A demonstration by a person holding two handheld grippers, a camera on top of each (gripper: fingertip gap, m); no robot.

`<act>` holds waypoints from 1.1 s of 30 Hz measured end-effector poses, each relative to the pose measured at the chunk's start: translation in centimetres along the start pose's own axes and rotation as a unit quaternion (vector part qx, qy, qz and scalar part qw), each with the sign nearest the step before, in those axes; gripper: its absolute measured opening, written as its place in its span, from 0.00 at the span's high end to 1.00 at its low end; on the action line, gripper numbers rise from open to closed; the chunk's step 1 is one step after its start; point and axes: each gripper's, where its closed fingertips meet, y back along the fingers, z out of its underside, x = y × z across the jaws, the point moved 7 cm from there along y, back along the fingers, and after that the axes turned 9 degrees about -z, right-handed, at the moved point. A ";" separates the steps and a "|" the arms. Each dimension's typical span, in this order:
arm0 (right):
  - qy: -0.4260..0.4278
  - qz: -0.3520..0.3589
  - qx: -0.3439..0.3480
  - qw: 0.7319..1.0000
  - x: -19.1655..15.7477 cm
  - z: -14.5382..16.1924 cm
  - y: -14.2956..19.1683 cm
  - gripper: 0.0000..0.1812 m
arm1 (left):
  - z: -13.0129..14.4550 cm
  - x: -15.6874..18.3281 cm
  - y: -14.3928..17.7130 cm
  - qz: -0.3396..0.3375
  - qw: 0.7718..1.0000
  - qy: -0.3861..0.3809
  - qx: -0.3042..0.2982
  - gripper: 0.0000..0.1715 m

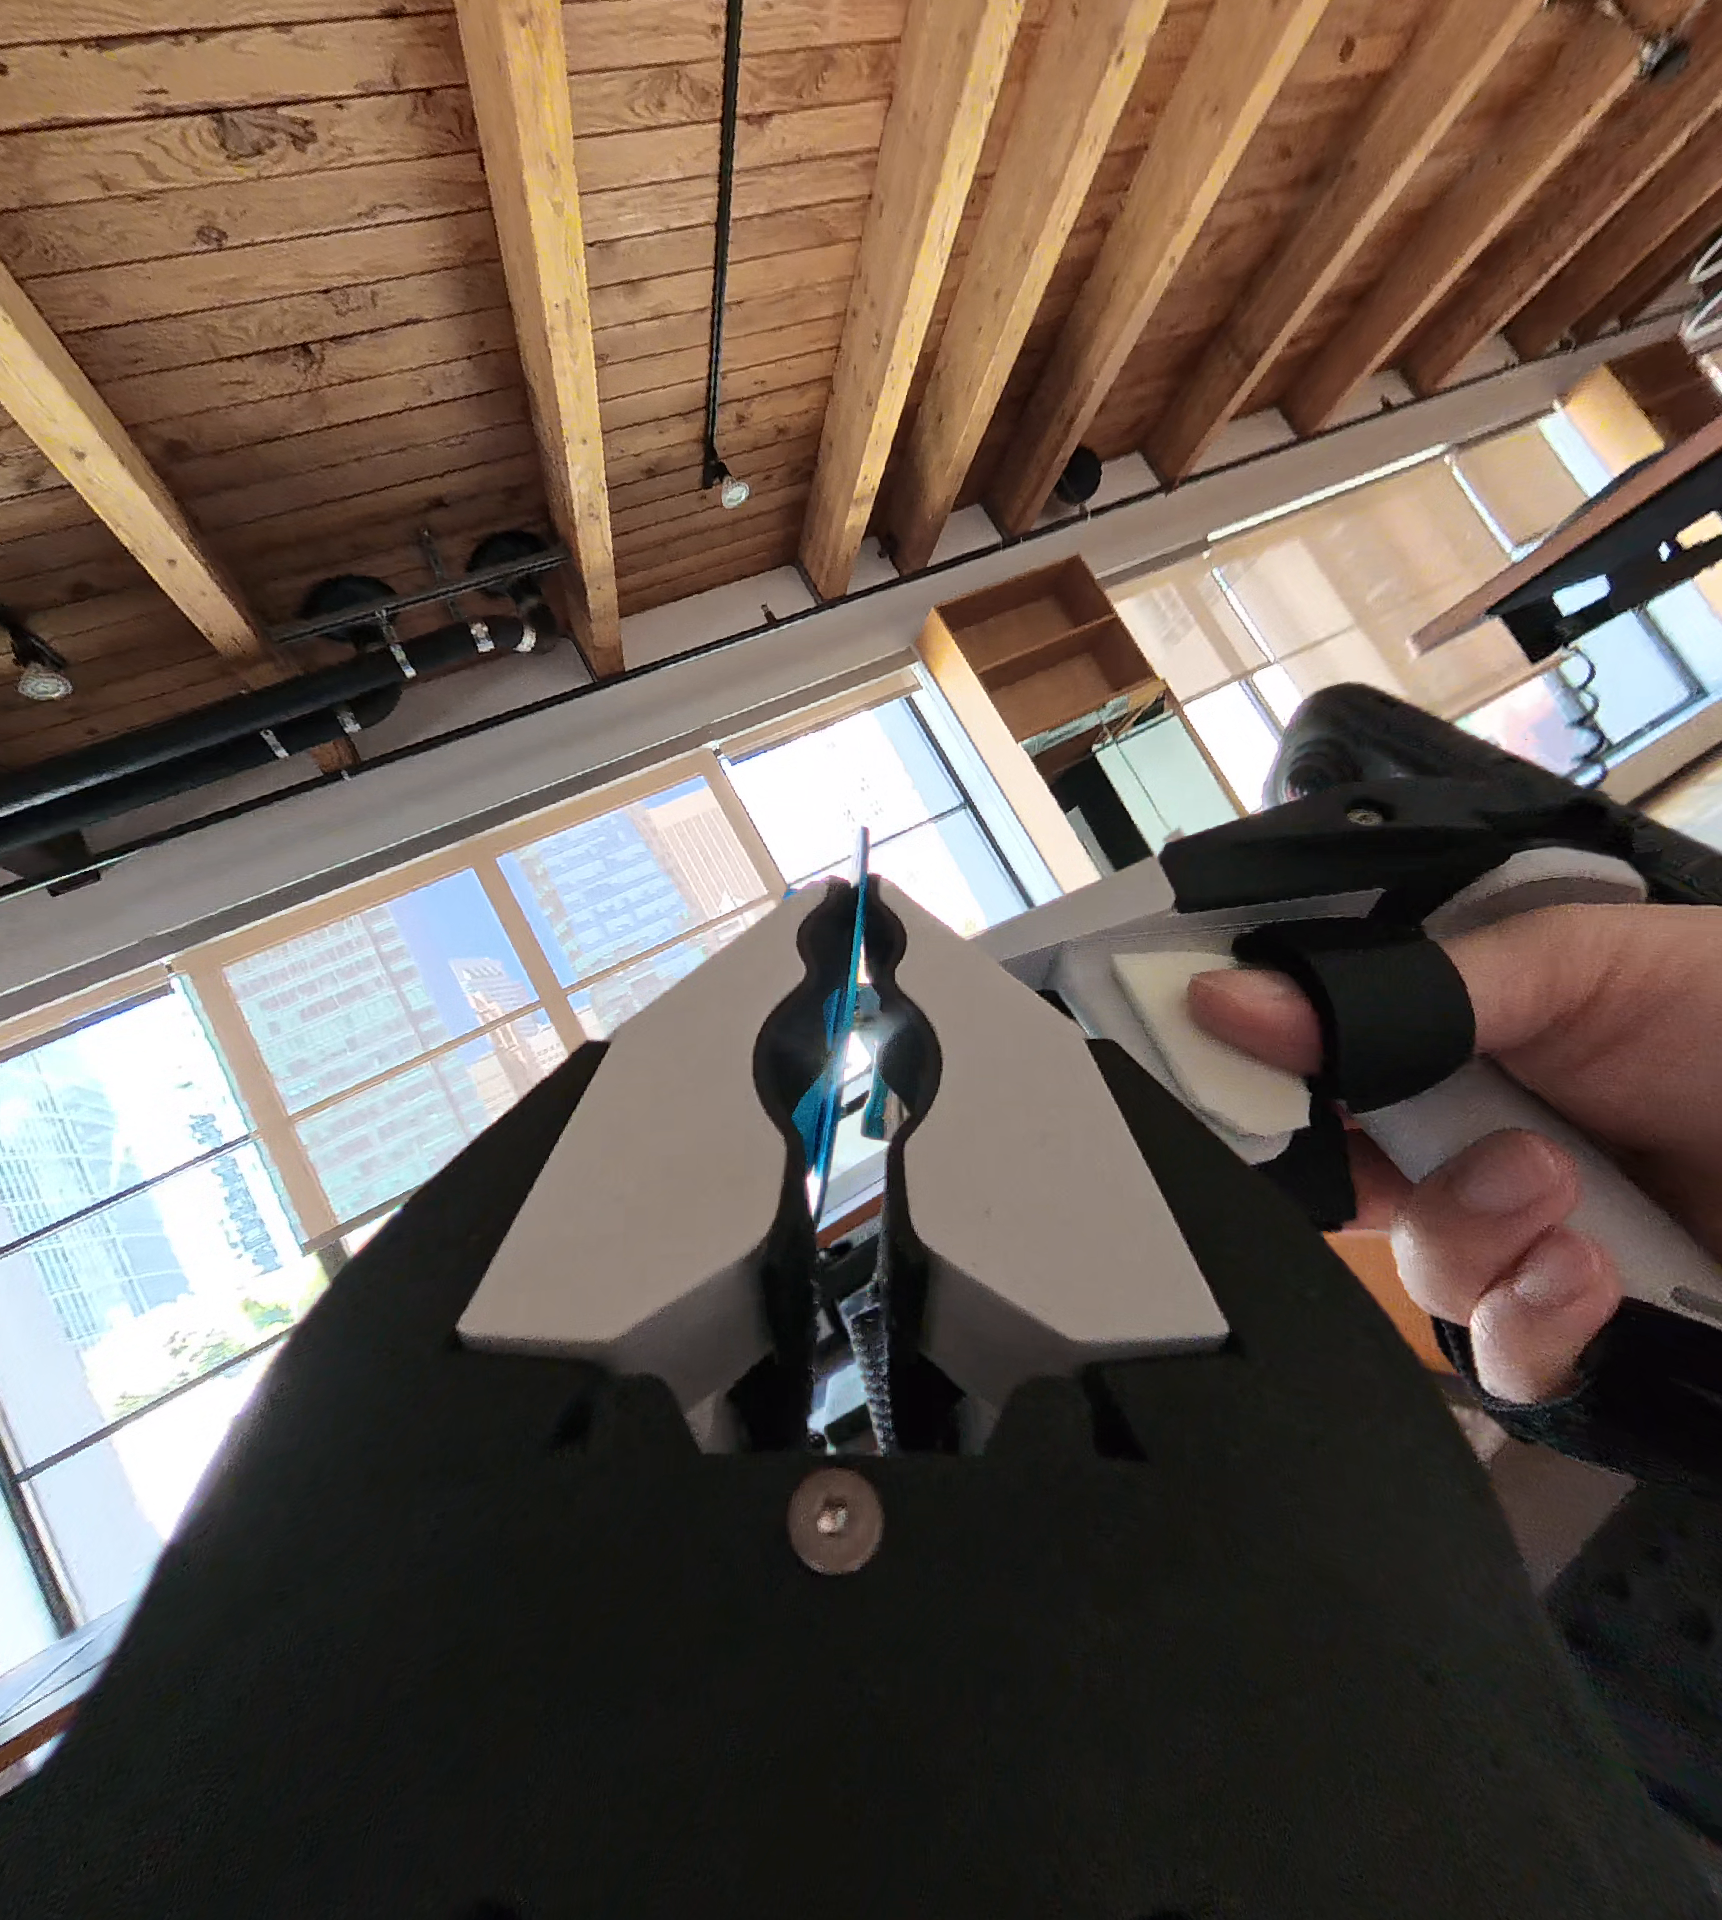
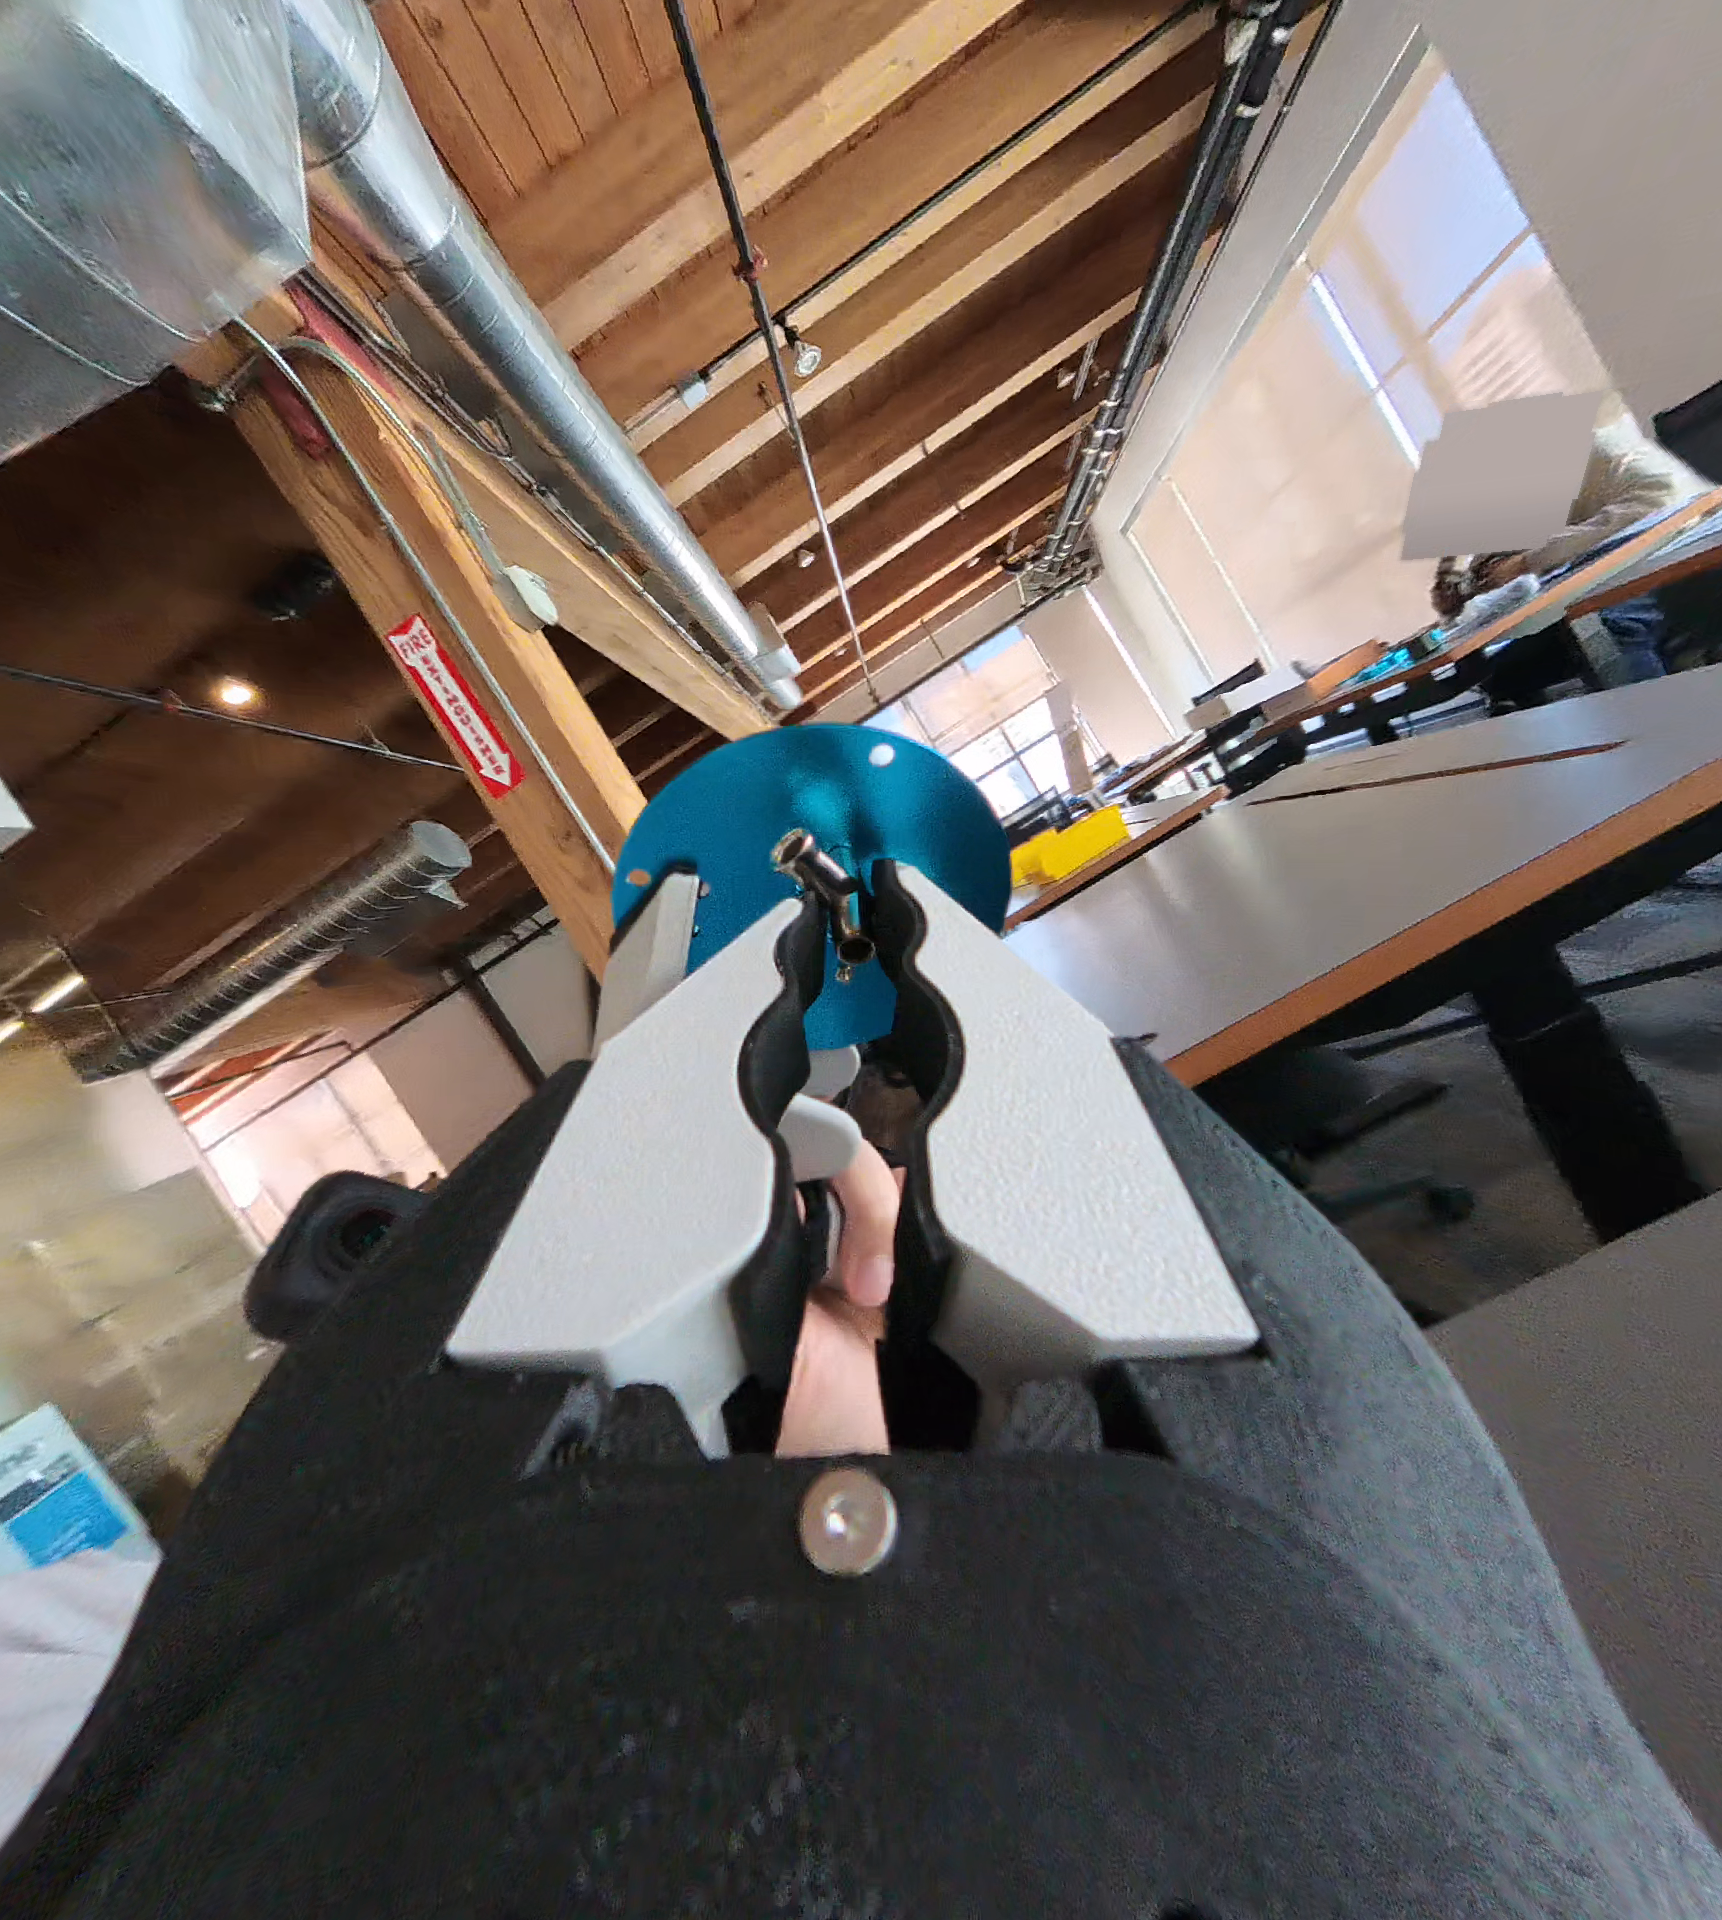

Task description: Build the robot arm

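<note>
the left gripper points up toward the wooden ceiling and the windows. its two fingers are pressed nearly together and they pinch the thin edge of a blue metal disc, which is seen edge-on between the black pads. in the right wrist view the same blue metal disc shows its flat round face, with small holes near the rim. the right gripper has its fingers close together at the tips, around a small silver t-shaped part that stands at the centre of the disc. a hand holds the handle of the right gripper, just to the right of the left one. grey tables stand to the right
</note>
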 end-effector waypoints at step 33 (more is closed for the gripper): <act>0.398 0.056 -0.199 0.894 -2.2 4.3 2.5 0.96 | 3.9 -4.5 0.6 0.084 0.836 0.534 -0.094 1.00</act>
